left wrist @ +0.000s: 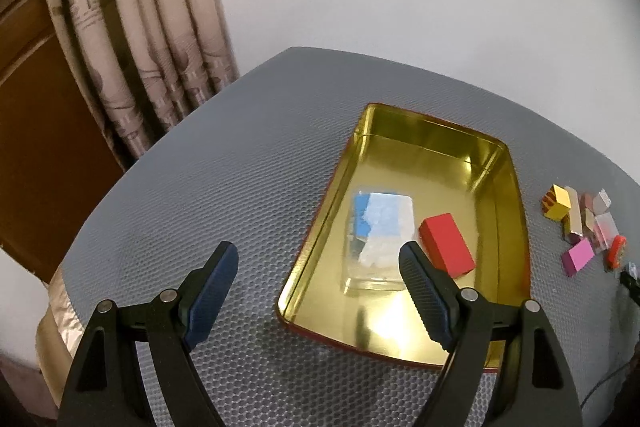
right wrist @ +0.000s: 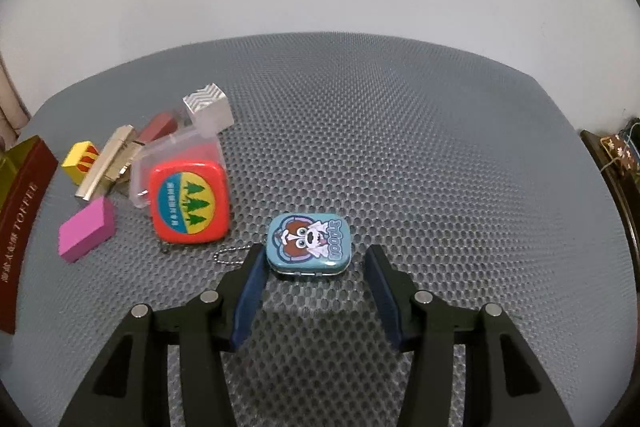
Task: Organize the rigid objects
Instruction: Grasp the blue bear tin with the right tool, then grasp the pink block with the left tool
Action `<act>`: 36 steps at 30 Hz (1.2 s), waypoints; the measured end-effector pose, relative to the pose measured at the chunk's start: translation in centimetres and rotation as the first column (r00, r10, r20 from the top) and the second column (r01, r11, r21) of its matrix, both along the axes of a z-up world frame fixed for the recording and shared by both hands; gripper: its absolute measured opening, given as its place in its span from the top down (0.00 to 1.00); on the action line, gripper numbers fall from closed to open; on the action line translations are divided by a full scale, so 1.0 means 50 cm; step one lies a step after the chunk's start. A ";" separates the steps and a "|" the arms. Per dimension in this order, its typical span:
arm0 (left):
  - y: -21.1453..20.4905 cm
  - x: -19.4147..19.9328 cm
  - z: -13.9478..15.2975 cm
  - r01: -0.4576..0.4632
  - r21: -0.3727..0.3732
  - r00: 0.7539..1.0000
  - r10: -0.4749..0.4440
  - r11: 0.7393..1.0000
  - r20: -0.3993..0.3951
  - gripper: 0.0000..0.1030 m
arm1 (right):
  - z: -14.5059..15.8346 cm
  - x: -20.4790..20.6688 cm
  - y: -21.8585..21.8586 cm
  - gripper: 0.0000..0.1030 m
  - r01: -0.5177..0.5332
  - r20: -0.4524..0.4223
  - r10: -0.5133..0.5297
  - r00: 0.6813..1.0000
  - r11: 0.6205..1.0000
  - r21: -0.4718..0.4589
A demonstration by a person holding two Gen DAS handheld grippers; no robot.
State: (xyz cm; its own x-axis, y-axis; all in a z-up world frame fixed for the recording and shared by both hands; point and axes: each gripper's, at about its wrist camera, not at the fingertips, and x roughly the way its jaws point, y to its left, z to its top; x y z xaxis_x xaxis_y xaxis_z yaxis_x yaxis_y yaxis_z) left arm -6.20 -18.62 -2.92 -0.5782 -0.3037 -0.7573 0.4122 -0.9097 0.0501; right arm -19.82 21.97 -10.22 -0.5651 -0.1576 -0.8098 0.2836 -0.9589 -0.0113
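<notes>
In the left wrist view our left gripper [left wrist: 318, 257] hangs with its jaws spread wide and nothing between them, above the near edge of the open gold-lined rectangular tin tray [left wrist: 516, 195] on the grey honeycomb-textured mat [left wrist: 240, 167]. Inside the tray lie a clear plastic box with a blue corner [left wrist: 380, 227] and, just to its right, a red rectangular block [left wrist: 446, 247].

In the right wrist view a pink rectangular block [right wrist: 86, 229] lies near a rounded red case with a green tree emblem [right wrist: 190, 201]. Further right, our right gripper [right wrist: 314, 259] has its jaws apart around a small blue rounded tin with a cartoon dog [right wrist: 308, 243]; they do not grip it.
</notes>
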 end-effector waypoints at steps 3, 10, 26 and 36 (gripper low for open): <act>0.016 0.001 0.002 0.024 -0.013 1.000 -0.024 1.000 -0.016 0.22 | -0.003 -0.003 -0.002 0.50 0.003 -0.020 -0.003 1.000 1.000 -0.008; 0.064 -0.004 0.006 0.098 -0.074 0.995 -0.100 0.992 -0.027 0.21 | -0.011 0.009 -0.001 0.50 0.003 -0.047 -0.004 0.999 1.000 -0.028; 0.250 -0.033 0.000 0.388 -0.083 0.921 -0.389 0.918 0.004 0.18 | -0.030 0.037 -0.011 0.58 -0.014 -0.057 0.014 0.998 1.000 -0.005; 0.390 -0.115 -0.063 0.601 -0.025 0.798 -0.599 0.799 0.073 0.18 | -0.045 0.056 -0.020 0.58 0.003 -0.055 -0.004 0.998 1.000 -0.009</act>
State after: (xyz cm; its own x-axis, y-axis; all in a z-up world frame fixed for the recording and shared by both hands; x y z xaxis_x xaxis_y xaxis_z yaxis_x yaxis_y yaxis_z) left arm -11.97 0.86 -6.08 -0.6115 0.0552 -0.7893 -0.2204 -0.9700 0.1029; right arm -17.01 20.99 -12.47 -0.6093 -0.1624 -0.7761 0.2796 -0.9599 -0.0186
